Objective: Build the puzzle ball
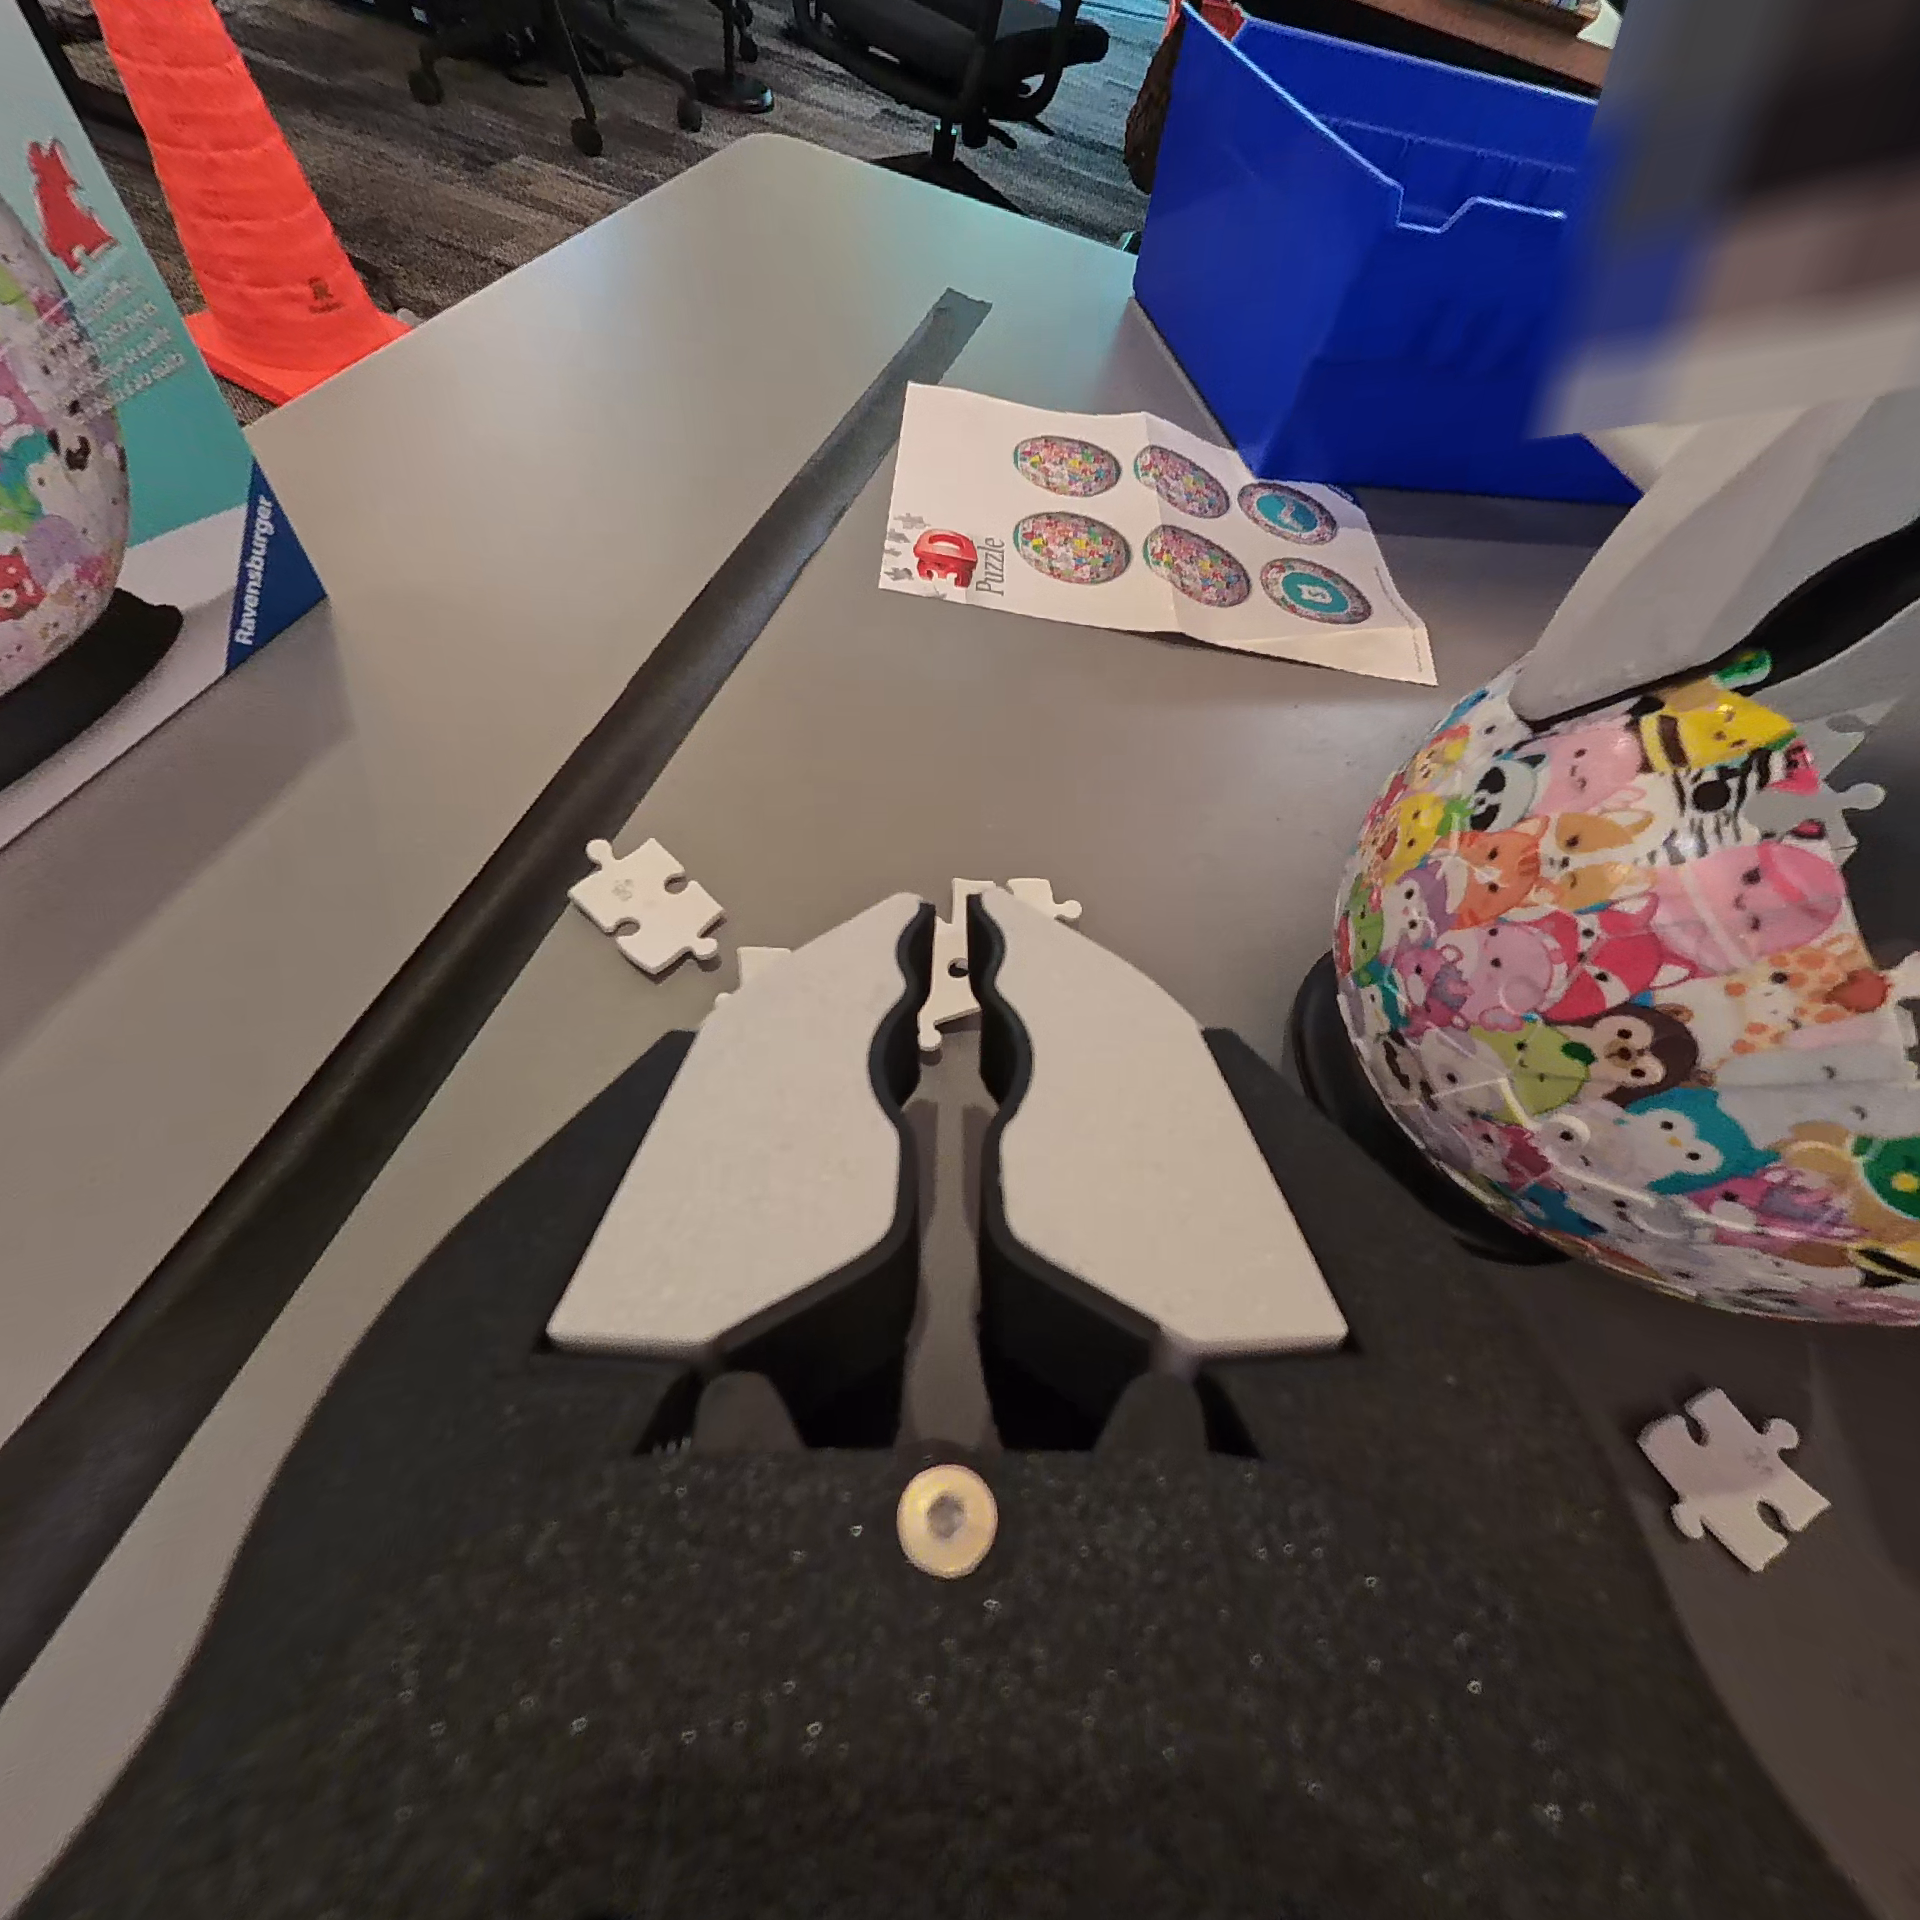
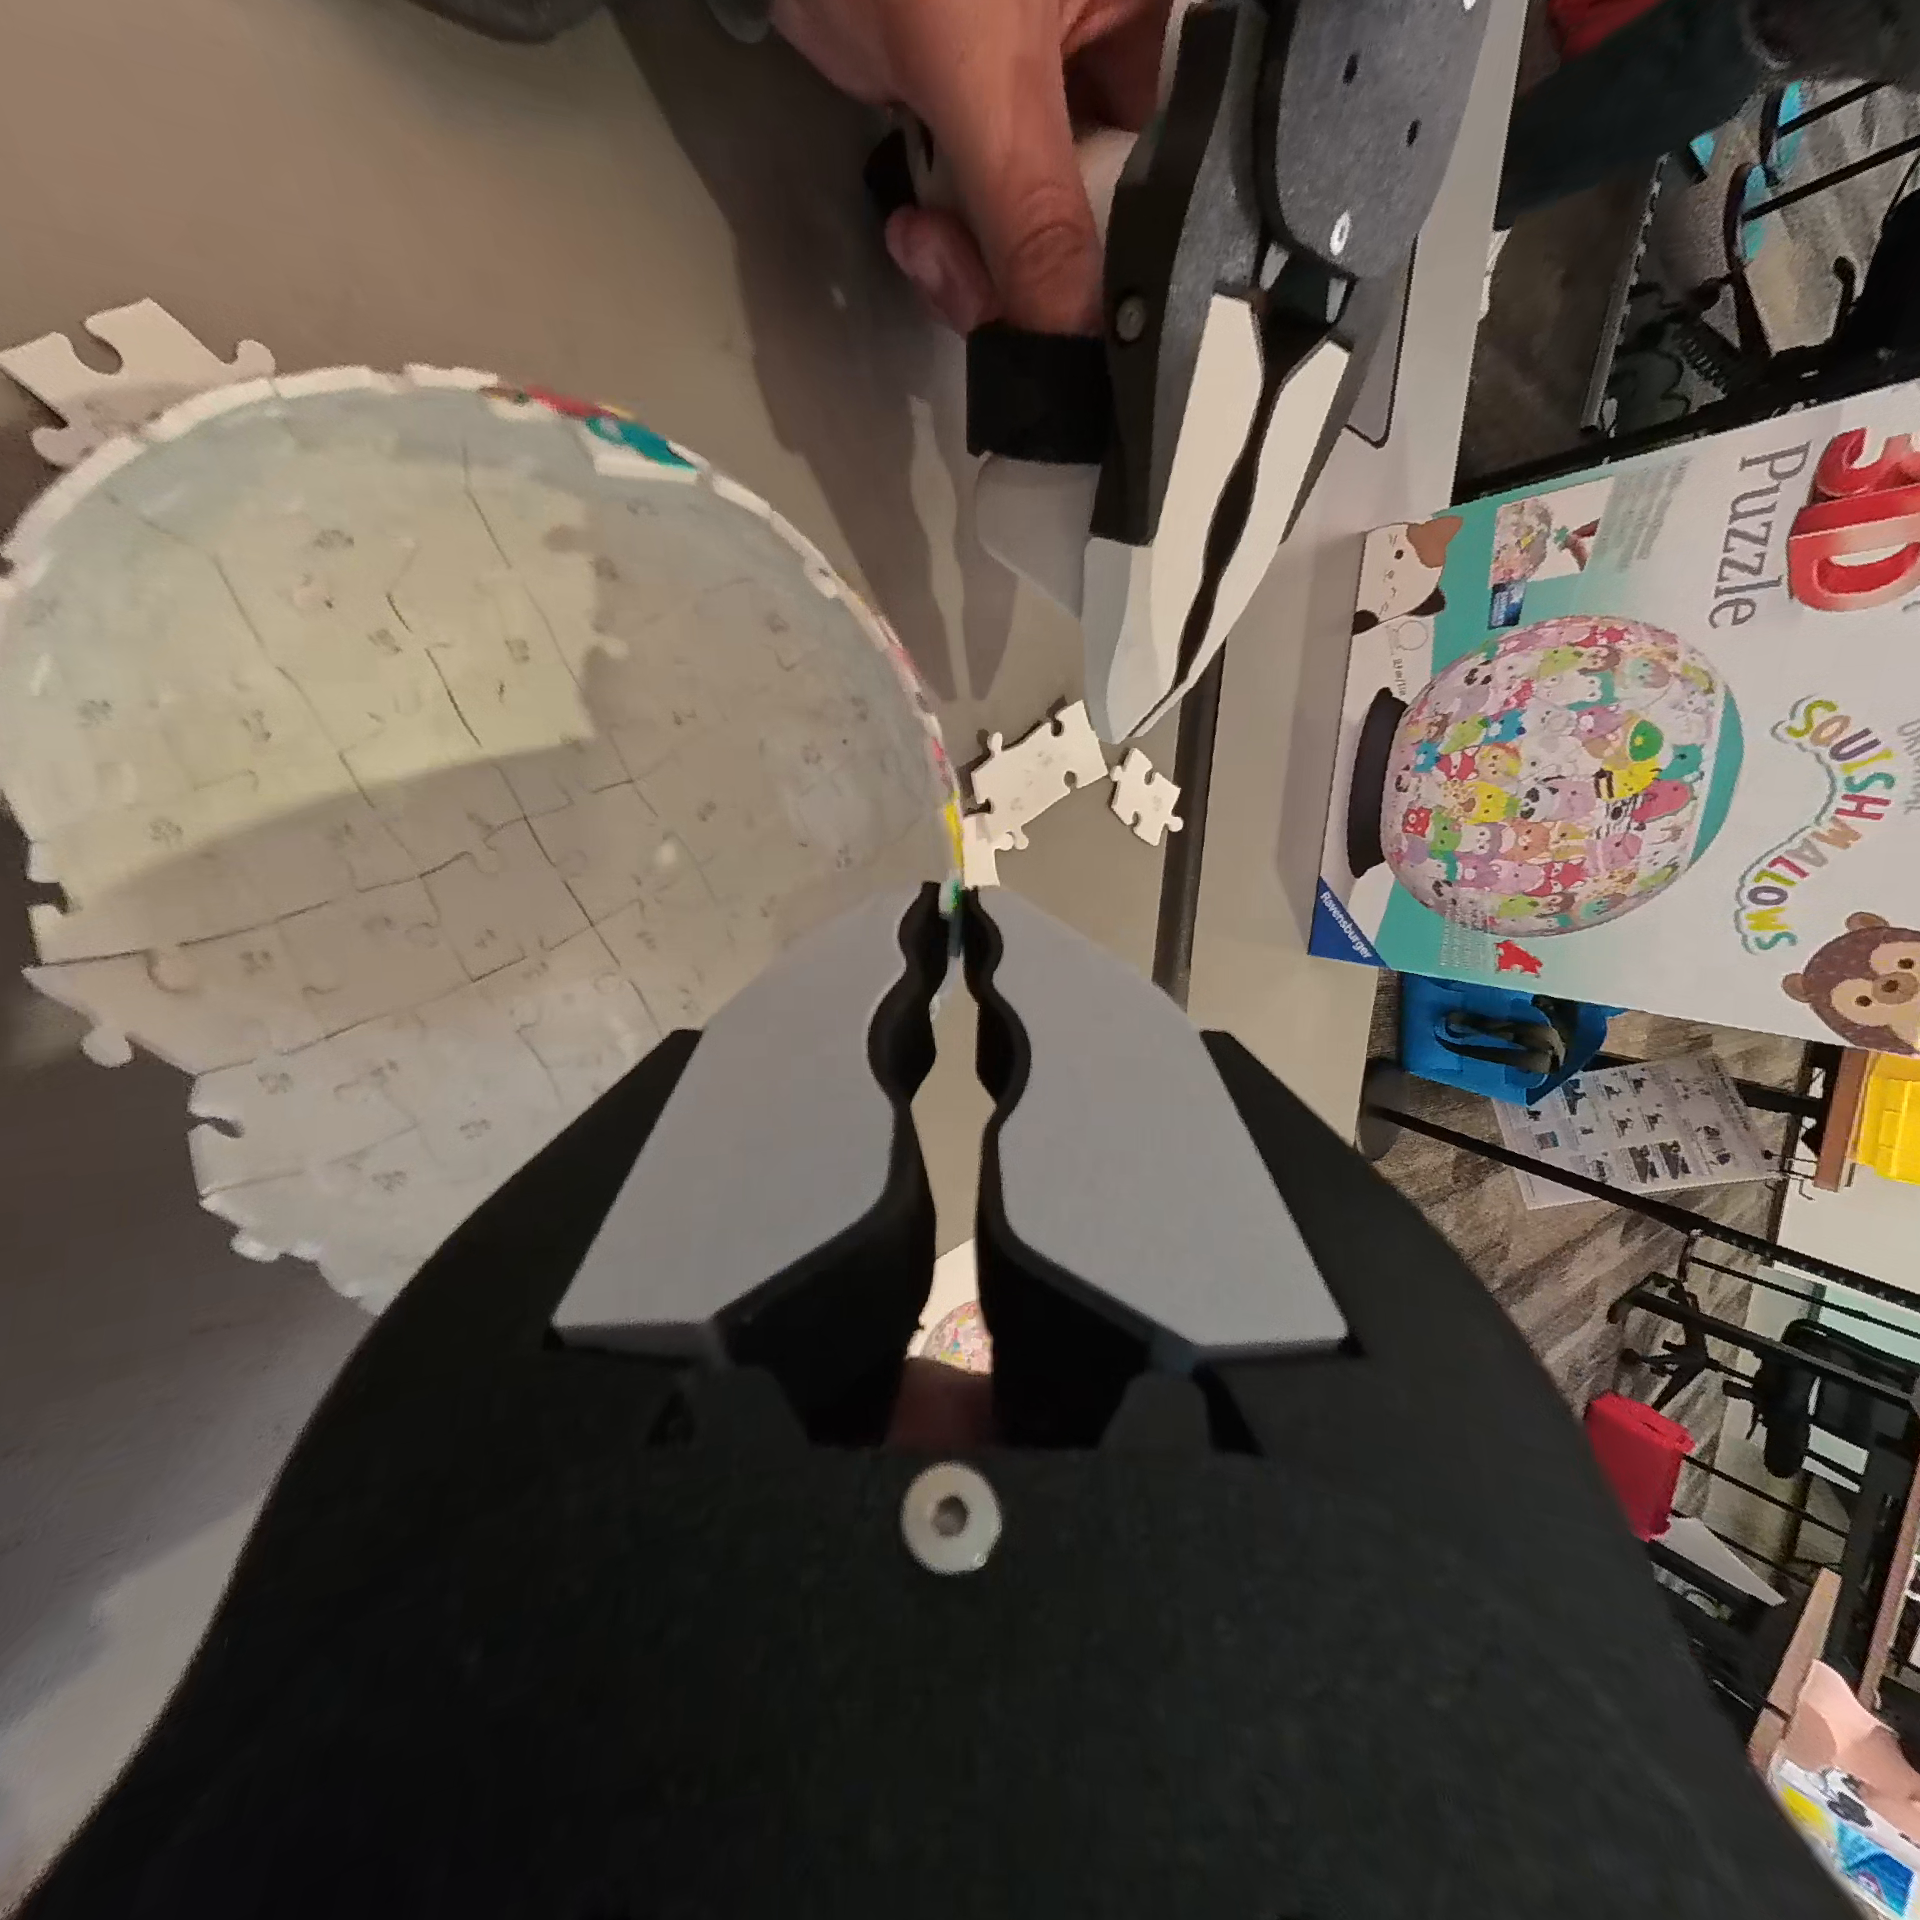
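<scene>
Two grippers divide the work: the right gripper is clamped on the rim of the half-built puzzle ball, apparently steadying it on its black stand, while the left gripper, beside the ball, pinches a white puzzle piece narrowly.

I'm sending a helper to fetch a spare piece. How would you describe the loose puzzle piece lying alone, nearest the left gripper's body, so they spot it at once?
Start at the colourful puzzle ball on its black stand at the right of the grey table. Just in front of it lies a single loose piece, blank white side up. Unlike the other loose pieces, clustered at the left gripper tips, it lies alone.
</scene>
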Available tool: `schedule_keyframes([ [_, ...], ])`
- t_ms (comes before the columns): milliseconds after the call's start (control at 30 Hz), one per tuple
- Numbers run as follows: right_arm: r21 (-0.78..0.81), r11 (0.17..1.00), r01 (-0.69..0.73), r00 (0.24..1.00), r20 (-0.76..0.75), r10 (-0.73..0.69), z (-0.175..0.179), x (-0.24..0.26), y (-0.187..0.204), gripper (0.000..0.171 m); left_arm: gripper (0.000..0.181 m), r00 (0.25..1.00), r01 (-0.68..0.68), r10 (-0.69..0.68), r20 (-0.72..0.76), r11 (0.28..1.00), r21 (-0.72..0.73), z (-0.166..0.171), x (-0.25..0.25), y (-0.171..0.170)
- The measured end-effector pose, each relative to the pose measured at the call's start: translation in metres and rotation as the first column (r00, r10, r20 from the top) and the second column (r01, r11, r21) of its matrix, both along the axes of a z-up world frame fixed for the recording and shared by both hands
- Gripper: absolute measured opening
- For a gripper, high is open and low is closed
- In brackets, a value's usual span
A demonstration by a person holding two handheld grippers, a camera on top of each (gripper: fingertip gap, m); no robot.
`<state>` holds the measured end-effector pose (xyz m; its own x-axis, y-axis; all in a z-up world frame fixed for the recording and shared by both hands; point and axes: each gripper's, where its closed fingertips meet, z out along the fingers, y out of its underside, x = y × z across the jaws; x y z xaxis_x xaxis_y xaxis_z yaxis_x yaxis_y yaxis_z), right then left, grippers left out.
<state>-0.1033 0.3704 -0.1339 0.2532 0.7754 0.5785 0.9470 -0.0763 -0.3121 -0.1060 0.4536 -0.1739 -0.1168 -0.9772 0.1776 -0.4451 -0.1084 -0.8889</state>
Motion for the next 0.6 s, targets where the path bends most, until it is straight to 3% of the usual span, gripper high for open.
schedule_keyframes([
  [133, 0.007, 1.000, 0.006, 1.000, 0.003, -0.006, 0.0006, 0.0004, -0.0001, 0.003, 0.005, 1.000, 0.001, -0.001, -0.002, 1.000, -0.001, -0.0002, 0.0001, -0.0001],
  [233, 0.036, 0.999, -0.003, 1.000, 0.000, 0.003, 0.0059, 0.0001, 0.0008, 0.016, 0.005, 1.000, 0.001, -0.001, 0.000, 1.000, 0.001, -0.0001, 0.0000, -0.0001],
  [600, 0.005, 1.000, -0.007, 1.000, 0.004, 0.007, 0.0015, -0.0030, 0.0015, 0.002, 0.005, 1.000, 0.009, -0.009, -0.012, 1.000, 0.005, -0.0020, 0.0005, -0.0016],
])
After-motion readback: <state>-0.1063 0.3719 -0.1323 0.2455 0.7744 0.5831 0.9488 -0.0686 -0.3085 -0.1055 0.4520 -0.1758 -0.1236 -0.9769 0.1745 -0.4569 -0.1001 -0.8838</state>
